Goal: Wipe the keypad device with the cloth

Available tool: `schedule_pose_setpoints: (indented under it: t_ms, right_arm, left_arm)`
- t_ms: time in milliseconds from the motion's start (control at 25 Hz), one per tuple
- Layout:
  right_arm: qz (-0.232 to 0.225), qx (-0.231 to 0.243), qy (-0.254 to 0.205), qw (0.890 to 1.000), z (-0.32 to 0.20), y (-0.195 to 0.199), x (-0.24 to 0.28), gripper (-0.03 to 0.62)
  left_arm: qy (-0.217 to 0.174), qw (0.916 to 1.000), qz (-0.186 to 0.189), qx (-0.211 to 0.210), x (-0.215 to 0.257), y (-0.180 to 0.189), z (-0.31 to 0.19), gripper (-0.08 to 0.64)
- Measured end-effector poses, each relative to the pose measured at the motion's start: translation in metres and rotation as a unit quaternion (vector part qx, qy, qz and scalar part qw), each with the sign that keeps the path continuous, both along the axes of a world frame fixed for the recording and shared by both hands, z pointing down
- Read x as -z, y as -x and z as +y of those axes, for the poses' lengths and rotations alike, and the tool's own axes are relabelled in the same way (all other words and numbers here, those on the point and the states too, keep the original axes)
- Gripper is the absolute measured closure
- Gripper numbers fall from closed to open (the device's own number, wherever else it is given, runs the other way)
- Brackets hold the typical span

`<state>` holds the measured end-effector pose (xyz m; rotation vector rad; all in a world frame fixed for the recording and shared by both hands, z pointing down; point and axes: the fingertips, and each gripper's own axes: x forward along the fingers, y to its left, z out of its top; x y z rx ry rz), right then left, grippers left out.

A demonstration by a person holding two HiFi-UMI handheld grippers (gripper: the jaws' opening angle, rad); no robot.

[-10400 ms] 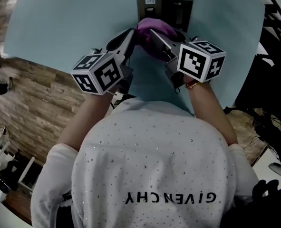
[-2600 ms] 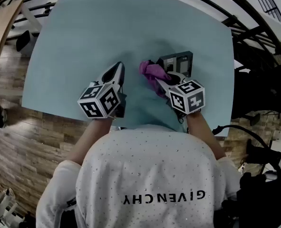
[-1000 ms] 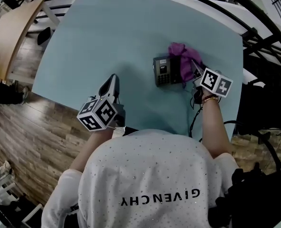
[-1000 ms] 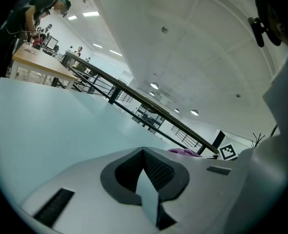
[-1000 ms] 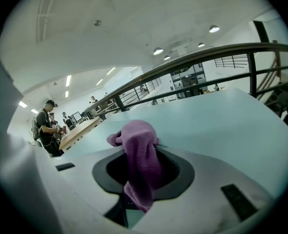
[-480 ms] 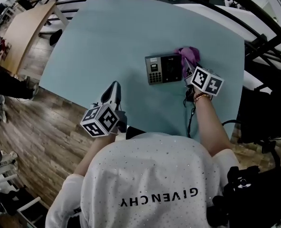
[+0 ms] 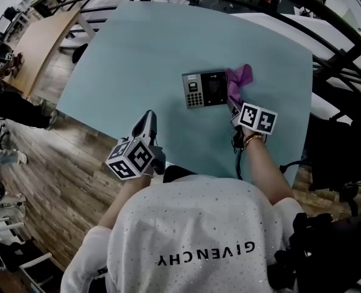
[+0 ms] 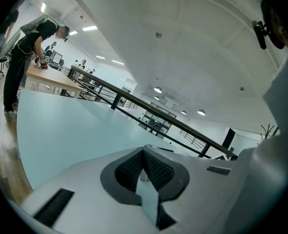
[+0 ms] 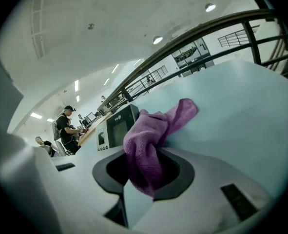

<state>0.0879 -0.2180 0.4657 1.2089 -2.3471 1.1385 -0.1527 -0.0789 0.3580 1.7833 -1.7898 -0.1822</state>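
Two grippers are in the person's hands, and only one carries something. The right gripper (image 9: 144,172) has its jaws closed on a purple cloth (image 9: 151,138). A thick fold of the cloth fills the space between the dark pads, and a loose corner hangs forward past the tips. In the head view this right gripper (image 7: 233,105) points away from the person. The cloth (image 7: 239,79) lies bunched against the right edge of the keypad device (image 7: 204,90). Whether the cloth presses on the device or only lies beside it, I cannot tell.

The keypad device (image 9: 115,126) is a dark box with a screen and a small block of keys on its face. It sits near the middle of the pale blue table (image 7: 168,35), a little toward the person's right side.

The left gripper (image 8: 144,165) holds nothing; its ribbed pads meet at the tips. In the head view the left gripper (image 7: 147,121) is at the near edge of the table, well apart from the device.

Beyond the table there is a wooden floor (image 7: 52,182). Another person (image 8: 22,57) stands bent over a wooden desk (image 8: 51,82) in the background.
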Motion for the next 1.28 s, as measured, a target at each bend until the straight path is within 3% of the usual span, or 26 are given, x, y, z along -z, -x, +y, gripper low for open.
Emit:
schedule_pose_setpoints:
  t_ms: [200, 280, 400, 560, 720, 920, 1040, 1280]
  right_arm:
    - [-0.006, 0.038, 0.042, 0.998, 0.026, -0.009, -0.013, 0.496]
    - [-0.029, 0.046, 0.043, 0.998, 0.034, -0.015, -0.005, 0.497]
    - [-0.073, 0.06, -0.001, 0.995, 0.039, -0.027, 0.037, 0.502]
    - [-0.09, 0.097, -0.101, 0.986, 0.048, -0.044, 0.117, 0.505]
    - [-0.087, 0.112, -0.196, 0.97, 0.053, -0.058, 0.186, 0.506]
    - [-0.05, 0.115, -0.285, 0.95, 0.072, -0.065, 0.234, 0.509]
    - [-0.045, 0.117, -0.29, 0.949, 0.084, -0.068, 0.237, 0.511]
    - [-0.026, 0.103, -0.258, 0.96, 0.091, -0.074, 0.216, 0.511]
  left_arm:
    - [-0.012, 0.9998, 0.016, -0.003, 0.0, -0.028, 0.006, 0.554]
    - [-0.013, 0.9995, 0.028, -0.012, 0.0, -0.044, 0.008, 0.555]
    - [-0.018, 0.9966, 0.071, -0.038, 0.007, -0.071, 0.008, 0.554]
    - [-0.064, 0.9816, 0.154, -0.093, 0.049, -0.111, -0.002, 0.554]
    - [-0.111, 0.9781, 0.124, -0.125, 0.085, -0.134, -0.018, 0.554]
    - [-0.136, 0.9768, 0.091, -0.138, 0.102, -0.147, -0.022, 0.554]
    - [-0.139, 0.9762, 0.087, -0.142, 0.102, -0.155, -0.021, 0.555]
    - [-0.126, 0.9761, 0.083, -0.157, 0.096, -0.166, -0.017, 0.554]
